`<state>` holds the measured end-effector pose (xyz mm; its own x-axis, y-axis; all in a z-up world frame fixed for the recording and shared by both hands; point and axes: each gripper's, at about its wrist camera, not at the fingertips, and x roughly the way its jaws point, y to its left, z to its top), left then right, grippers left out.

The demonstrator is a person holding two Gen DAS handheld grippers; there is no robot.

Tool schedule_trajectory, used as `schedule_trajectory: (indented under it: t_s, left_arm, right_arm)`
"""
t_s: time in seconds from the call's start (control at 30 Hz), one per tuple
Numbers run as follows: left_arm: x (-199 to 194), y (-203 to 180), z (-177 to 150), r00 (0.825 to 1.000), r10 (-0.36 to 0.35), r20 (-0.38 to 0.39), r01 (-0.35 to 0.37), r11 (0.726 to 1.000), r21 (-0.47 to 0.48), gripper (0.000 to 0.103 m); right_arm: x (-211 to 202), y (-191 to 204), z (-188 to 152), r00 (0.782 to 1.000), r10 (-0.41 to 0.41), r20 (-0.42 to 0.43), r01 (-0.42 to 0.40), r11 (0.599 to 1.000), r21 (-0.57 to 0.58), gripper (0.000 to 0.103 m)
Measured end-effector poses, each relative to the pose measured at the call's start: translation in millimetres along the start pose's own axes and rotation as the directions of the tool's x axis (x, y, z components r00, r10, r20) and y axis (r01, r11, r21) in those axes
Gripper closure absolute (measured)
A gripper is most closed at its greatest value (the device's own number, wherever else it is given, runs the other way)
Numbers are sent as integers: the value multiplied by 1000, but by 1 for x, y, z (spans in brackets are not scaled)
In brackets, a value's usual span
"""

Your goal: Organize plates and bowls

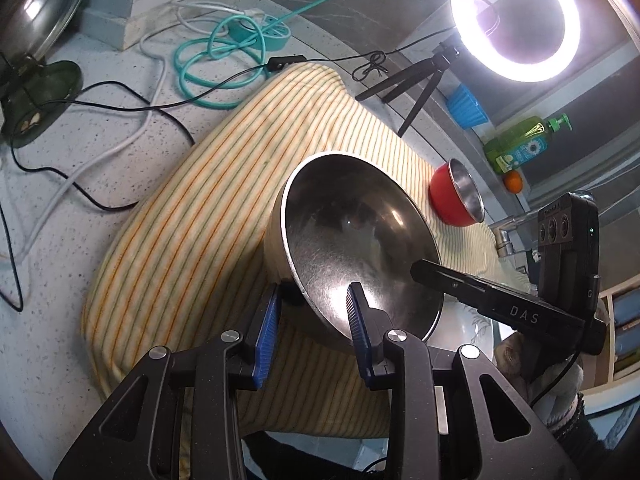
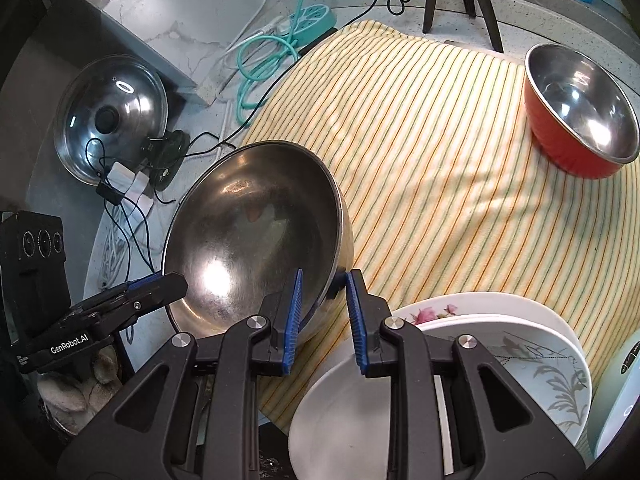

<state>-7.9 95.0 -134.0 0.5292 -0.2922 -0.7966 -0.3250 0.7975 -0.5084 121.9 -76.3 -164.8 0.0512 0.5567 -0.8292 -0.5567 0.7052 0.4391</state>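
Tilting on the striped towel [image 2: 440,184], the large steel bowl [image 2: 256,236] is straddled at its rim by both tools, probably so that it can be steadied and lifted evenly. The left hand-held gripper [image 1: 312,312] is set with one pad outside and one inside the wall, jaws parted and not clamped; the right hand-held gripper [image 2: 322,312] is likewise spread across the opposite rim. At two o'clock a red bowl [image 2: 580,120] is seen, at five o'clock stacked plates [image 2: 500,344]. Beyond the towel, a speckled counter [image 1: 60,240] carries cables, a pot lid [image 2: 112,116] and a ring light [image 1: 516,20].
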Motion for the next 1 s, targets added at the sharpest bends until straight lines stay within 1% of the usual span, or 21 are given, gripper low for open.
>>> schedule_trajectory:
  t_s: [0.3,0.37,0.4,0.43,0.47,0.5,0.53,0.6,0.67,0.7,0.73,0.8,0.87,1.0]
  left_arm:
    - [-1,1,-3,1000,25,-5,-25,1000,14,72]
    - [-3,0,-3,999,41,1,-41,999,24,69]
    - [-4,-1,-2,999,53,4,-53,998,32,68]
    - [-5,-2,-2,998,62,9,-62,997,40,66]
    - [-6,-3,-2,997,70,14,-71,996,49,62]
    - [-7,-4,-2,997,77,20,-78,995,54,59]
    - [-9,-5,-1,996,84,28,-86,995,60,57]
    - [-11,-6,-1,995,94,35,-96,993,71,57]
    - [-14,-7,-1,993,107,46,-110,991,81,56]
    - [-15,-8,0,992,114,51,-118,989,87,55]
    - [-16,-9,0,991,119,57,-124,988,89,52]
    - [-20,-10,1,989,127,71,-134,986,96,49]
    - [-24,-13,2,987,137,89,-146,984,105,47]
    - [-29,-18,4,982,151,111,-165,977,133,45]
  right_arm:
    - [2,2,0,1000,-8,1,8,1000,-22,79]
    - [1,3,0,1000,-15,12,15,1000,-28,79]
    - [0,4,1,1000,-14,17,14,1000,-27,77]
    - [-2,4,1,1000,-13,23,13,1000,-25,66]
    - [-4,5,2,999,-9,35,10,1000,-24,59]
    - [-6,5,2,999,-8,46,9,1000,-25,48]
    - [-9,6,2,998,-9,59,10,1000,-28,44]
    - [-13,9,4,997,-13,73,15,999,-38,43]
    - [-17,12,6,996,-20,86,24,999,-44,38]
    - [-19,13,7,995,-20,93,25,999,-44,33]
    - [-21,13,7,995,-20,100,25,999,-43,30]
    - [-25,12,8,994,-19,110,23,999,-36,27]
    - [-29,11,8,992,-22,121,25,999,-27,25]
    - [-39,6,7,990,-28,139,29,1000,-8,25]
